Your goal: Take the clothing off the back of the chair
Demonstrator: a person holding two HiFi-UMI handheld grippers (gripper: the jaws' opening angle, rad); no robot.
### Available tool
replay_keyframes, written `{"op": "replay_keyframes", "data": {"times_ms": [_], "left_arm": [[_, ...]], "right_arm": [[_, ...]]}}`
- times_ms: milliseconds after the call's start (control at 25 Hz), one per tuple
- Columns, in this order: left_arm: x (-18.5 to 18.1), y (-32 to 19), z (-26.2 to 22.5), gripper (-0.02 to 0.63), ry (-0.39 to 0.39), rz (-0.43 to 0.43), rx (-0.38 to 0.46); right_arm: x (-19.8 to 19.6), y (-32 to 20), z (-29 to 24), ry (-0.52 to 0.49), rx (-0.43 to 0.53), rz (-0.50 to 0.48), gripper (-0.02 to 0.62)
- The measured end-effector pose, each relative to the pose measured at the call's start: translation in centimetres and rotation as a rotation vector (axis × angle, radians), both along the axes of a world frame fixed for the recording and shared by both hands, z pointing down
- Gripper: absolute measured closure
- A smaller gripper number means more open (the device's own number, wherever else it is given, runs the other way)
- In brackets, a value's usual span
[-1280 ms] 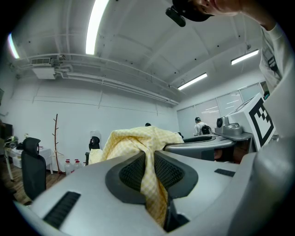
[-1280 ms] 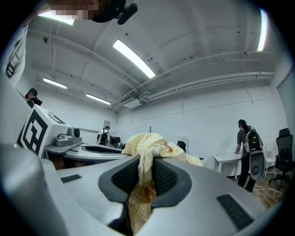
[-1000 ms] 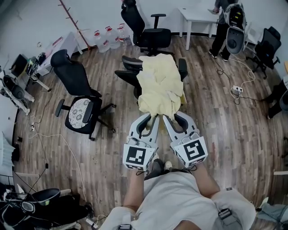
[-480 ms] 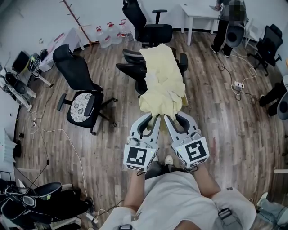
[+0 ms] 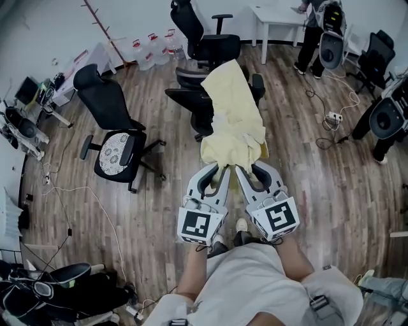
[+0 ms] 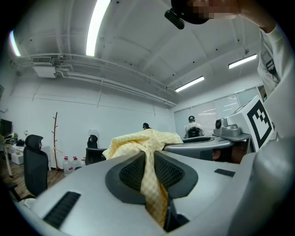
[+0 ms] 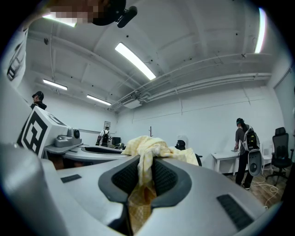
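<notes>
A pale yellow checked garment (image 5: 234, 121) stretches from the black office chair (image 5: 188, 99) toward me, its far end still lying over the chair's top. My left gripper (image 5: 218, 170) and right gripper (image 5: 243, 170) sit side by side at the garment's near edge, each shut on a fold of it. In the left gripper view the cloth (image 6: 144, 140) runs down between the dark ribbed pads of the left gripper (image 6: 151, 170). The right gripper view shows a bunched fold (image 7: 148, 150) pinched the same way in the right gripper (image 7: 143, 177).
A second black chair with a patterned seat (image 5: 116, 155) stands at the left, and a third chair (image 5: 205, 39) at the back. A white table (image 5: 279, 19) and a person (image 5: 313, 35) are at the back right. Water jugs (image 5: 153, 48) line the wall. Cables (image 5: 331, 121) lie on the wooden floor.
Both grippers have drawn back toward me with the garment. The cloth now lies longer and flatter, and more of the chair's seat and arm shows.
</notes>
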State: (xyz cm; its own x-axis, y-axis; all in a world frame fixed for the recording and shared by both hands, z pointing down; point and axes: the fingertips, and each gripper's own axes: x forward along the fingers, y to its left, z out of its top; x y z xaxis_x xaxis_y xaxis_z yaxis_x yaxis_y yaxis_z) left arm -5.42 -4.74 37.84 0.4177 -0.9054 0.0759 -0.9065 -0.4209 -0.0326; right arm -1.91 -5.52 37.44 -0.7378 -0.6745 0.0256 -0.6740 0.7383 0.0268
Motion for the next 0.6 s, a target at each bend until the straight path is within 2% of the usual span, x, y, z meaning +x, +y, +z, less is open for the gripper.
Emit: {"op": "replay_keyframes", "data": {"times_ms": [600], "left_arm": [[-2.5,5.2,1.1,0.534,0.034,0.098,-0.031]], "right_arm": [[-2.4,5.3,1.0,0.021,-0.035,0.08,0.523]]}}
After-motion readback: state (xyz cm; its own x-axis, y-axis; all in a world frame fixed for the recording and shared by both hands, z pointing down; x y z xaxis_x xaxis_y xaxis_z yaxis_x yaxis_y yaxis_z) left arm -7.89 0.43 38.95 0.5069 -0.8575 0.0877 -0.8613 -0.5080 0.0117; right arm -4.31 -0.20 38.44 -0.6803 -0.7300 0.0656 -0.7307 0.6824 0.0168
